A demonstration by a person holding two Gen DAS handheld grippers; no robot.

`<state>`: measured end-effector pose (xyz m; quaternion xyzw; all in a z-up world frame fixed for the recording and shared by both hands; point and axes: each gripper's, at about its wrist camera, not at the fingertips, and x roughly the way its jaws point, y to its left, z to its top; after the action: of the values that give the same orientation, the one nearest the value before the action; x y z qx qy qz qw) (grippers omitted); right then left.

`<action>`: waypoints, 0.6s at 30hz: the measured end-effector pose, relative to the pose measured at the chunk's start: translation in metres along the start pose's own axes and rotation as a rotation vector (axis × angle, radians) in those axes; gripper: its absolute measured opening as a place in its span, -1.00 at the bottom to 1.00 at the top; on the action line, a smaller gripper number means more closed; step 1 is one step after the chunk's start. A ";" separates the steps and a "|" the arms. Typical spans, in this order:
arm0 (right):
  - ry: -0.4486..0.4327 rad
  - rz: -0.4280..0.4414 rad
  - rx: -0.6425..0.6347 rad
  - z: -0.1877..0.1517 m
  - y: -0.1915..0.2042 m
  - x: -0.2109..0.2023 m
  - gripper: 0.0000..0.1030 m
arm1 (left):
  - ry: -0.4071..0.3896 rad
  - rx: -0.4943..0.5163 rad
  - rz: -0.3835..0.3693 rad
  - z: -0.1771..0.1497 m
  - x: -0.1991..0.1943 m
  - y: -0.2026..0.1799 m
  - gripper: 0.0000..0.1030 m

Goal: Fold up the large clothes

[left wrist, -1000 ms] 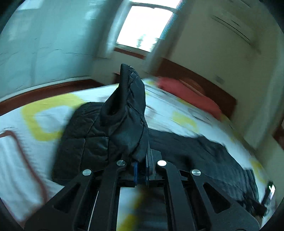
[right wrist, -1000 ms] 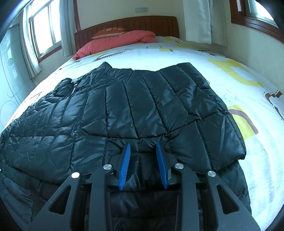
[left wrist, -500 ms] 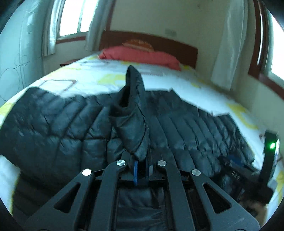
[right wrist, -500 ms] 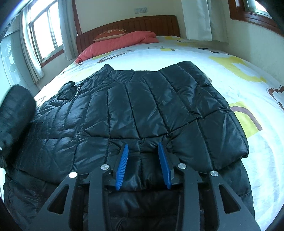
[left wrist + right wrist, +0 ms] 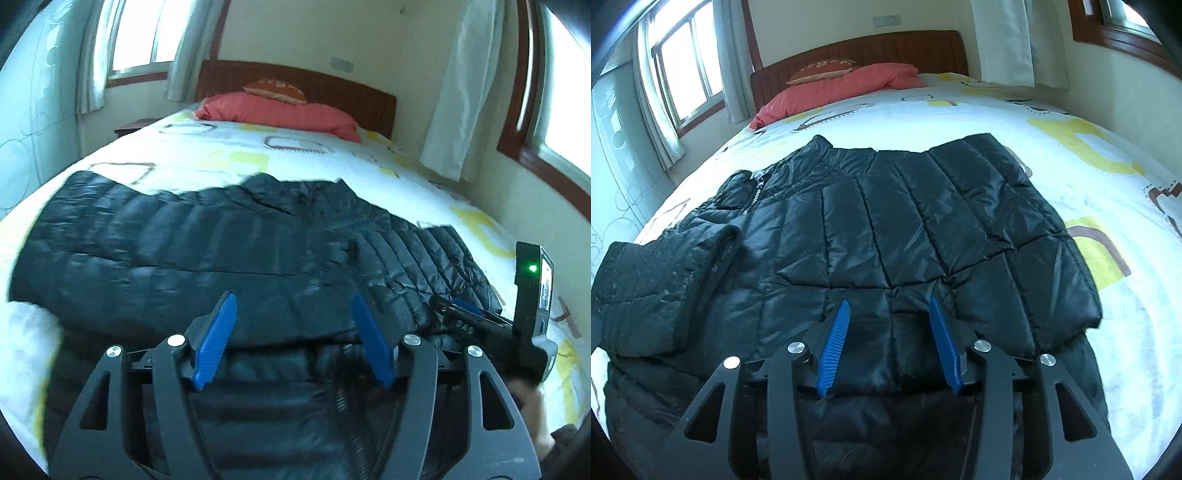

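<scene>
With the sleeve [image 5: 661, 288] laid across the black puffer jacket [image 5: 905, 229], both the left tongs [image 5: 291, 339] and right tongs [image 5: 892, 345] are opening, clamping nothing; next likely calls for regripping the jacket's near hem.

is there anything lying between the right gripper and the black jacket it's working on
Nothing visible. The right gripper hangs directly over the black puffer jacket spread on the bed, jaws opening, only jacket fabric between its blue pads. The folded-over sleeve lies off to the left of the view, clear of the gripper.
</scene>
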<state>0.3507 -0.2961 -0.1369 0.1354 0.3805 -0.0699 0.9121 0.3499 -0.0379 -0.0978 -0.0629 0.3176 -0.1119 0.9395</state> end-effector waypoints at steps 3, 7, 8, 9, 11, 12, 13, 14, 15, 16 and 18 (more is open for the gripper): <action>-0.005 0.060 0.001 0.002 0.022 -0.011 -0.05 | -0.029 -0.034 0.049 0.001 -0.023 0.034 0.30; 0.001 0.116 -0.049 0.007 0.068 -0.012 0.02 | -0.044 -0.069 0.139 0.001 -0.037 0.078 0.30; 0.004 0.127 -0.055 0.008 0.075 -0.011 0.02 | -0.044 -0.084 0.162 0.002 -0.040 0.090 0.30; 0.013 0.147 -0.060 0.009 0.087 -0.009 0.02 | -0.044 -0.100 0.183 0.002 -0.041 0.101 0.30; 0.048 0.182 -0.063 0.010 0.106 0.002 0.04 | -0.044 -0.133 0.219 0.001 -0.044 0.122 0.30; 0.068 0.194 -0.068 0.010 0.113 0.008 0.04 | -0.042 -0.149 0.237 0.001 -0.045 0.133 0.30; 0.093 0.204 -0.075 0.009 0.119 0.015 0.03 | -0.040 -0.158 0.246 0.001 -0.045 0.139 0.30; 0.119 0.214 -0.082 0.007 0.125 0.021 -0.04 | -0.037 -0.166 0.252 0.001 -0.046 0.144 0.30; 0.130 0.208 -0.088 0.005 0.130 0.025 -0.32 | -0.036 -0.174 0.258 0.001 -0.047 0.150 0.30; 0.124 0.204 -0.094 0.006 0.131 0.024 -0.47 | -0.036 -0.184 0.256 0.001 -0.049 0.154 0.30; 0.099 0.206 -0.098 0.008 0.128 0.016 -0.59 | -0.043 -0.191 0.251 0.002 -0.053 0.159 0.30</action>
<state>0.3966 -0.1772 -0.1182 0.1321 0.4122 0.0497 0.9001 0.3370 0.1295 -0.0953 -0.1139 0.3121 0.0382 0.9424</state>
